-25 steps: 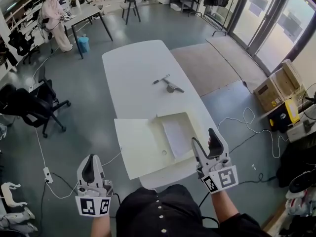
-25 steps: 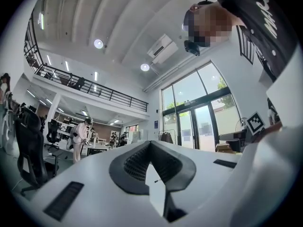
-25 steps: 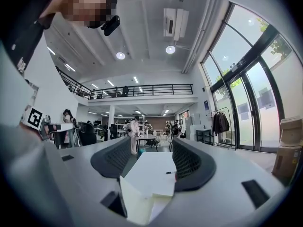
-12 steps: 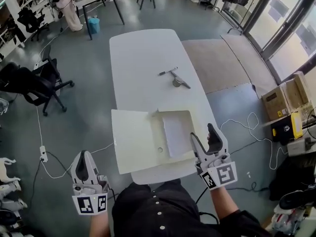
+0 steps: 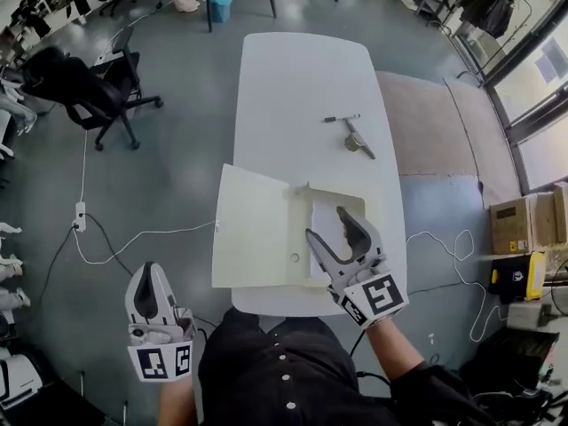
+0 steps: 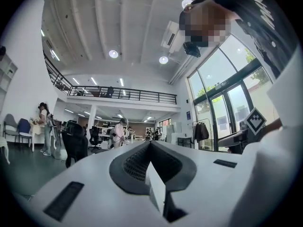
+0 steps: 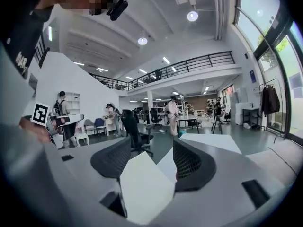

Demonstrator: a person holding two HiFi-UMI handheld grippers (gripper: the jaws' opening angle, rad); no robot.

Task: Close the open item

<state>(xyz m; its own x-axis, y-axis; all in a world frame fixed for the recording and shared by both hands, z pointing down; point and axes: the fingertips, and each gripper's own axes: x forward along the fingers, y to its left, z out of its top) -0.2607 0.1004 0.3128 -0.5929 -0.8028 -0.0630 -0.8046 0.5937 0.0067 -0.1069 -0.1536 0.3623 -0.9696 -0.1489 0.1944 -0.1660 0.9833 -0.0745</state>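
A flat cream box file (image 5: 257, 238) lies open at the near end of the white table (image 5: 302, 78). Its lid is flapped out to the left, and its shallow tray (image 5: 353, 204) holds a paper sheet. My right gripper (image 5: 328, 223) hovers over the tray with its jaws open and nothing between them. In the right gripper view the file's pale surface (image 7: 142, 183) shows between the open fingers (image 7: 191, 167). My left gripper (image 5: 149, 291) is off the table at the lower left, above the floor, shut and empty. In the left gripper view its pads (image 6: 135, 162) meet.
A pen (image 5: 342, 118) and a small metal tool (image 5: 358, 140) lie further up the table. An office chair (image 5: 89, 82) stands to the left. A cable with a power strip (image 5: 80, 216) lies on the floor. Cardboard boxes (image 5: 524, 224) and a rug (image 5: 435, 122) are to the right.
My right gripper has moved from beside the table's right edge to above the file's tray. The left gripper stays low at the left. The head view has swung, so the table sits more upright.
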